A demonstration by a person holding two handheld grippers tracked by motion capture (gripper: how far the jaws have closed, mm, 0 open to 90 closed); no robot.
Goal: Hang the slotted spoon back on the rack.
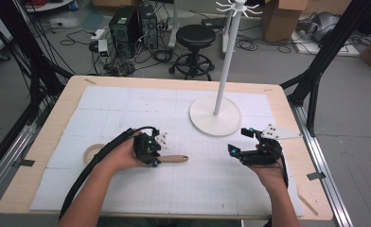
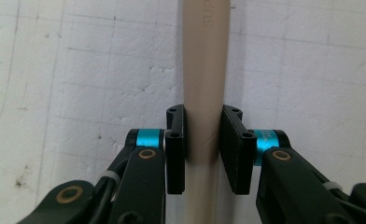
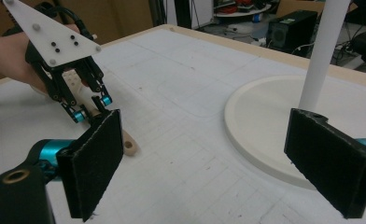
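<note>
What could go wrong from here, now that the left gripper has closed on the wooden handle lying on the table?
1. The left gripper clamps the wooden handle on a round, smooth shaft; it may roll or slip between the fingers on lifting.
2. The tool's head lies behind the hand, so the load could tip the handle in the grip.
3. The stand rises close by; a swung handle could strike its pole.

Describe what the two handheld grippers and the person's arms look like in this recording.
Both grippers are black linkage frames with cyan collars and brass-coloured pivot pins. The left gripper has smooth, narrow black pads; the right gripper has wide, flat, rough-textured black pads. Each carries a pale three-cornered plate dotted with small holes. A thick black cable trails along the left forearm. Both forearms are bare, with no sleeves.
</note>
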